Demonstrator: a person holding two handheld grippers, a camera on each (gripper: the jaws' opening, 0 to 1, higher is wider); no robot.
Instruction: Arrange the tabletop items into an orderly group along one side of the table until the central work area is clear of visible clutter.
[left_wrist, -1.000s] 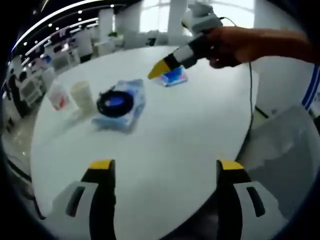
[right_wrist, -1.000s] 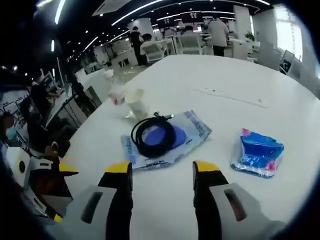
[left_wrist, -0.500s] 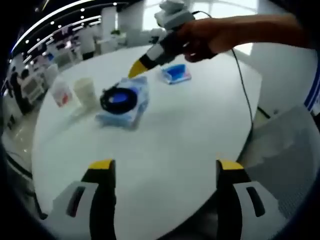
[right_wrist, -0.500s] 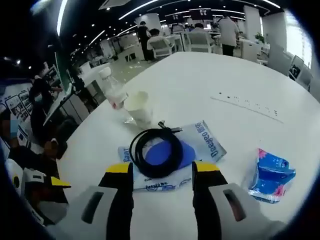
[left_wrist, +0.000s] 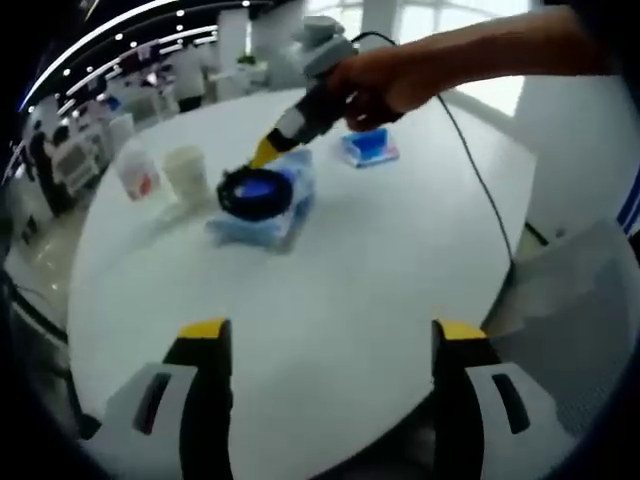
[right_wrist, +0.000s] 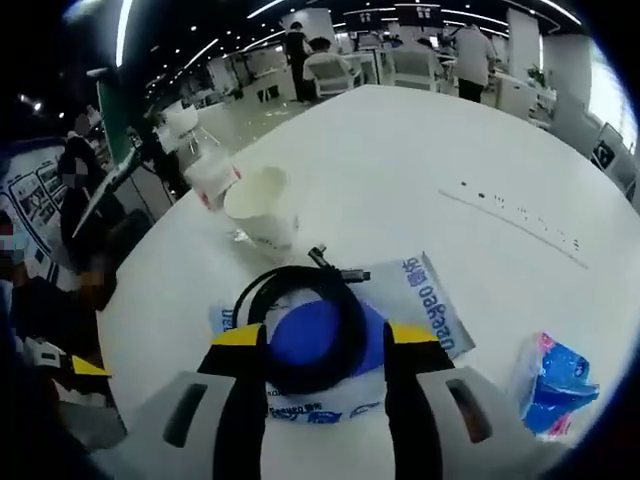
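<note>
– Where's the coiled black cable (right_wrist: 300, 330)?
– On the blue-and-white plastic packet (right_wrist: 420, 300), mid round white desk (left_wrist: 360, 260); right claw (right_wrist: 322, 345), jaws spread, straddles it.
– Left claw (left_wrist: 330, 340)?
– Open, empty, over the near desk edge.

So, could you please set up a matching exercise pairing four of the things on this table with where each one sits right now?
Things:
1. black coiled cable
2. white paper cup
3. blue tissue pack
4. plastic bottle

Places:
A. off to the right in the right gripper view, apart from the rest
B. lying on the flat blue-and-white packet
C. near the table's edge, just past the cup
D. standing just beyond the packet

Pairs: 1-B, 2-D, 3-A, 4-C
</note>
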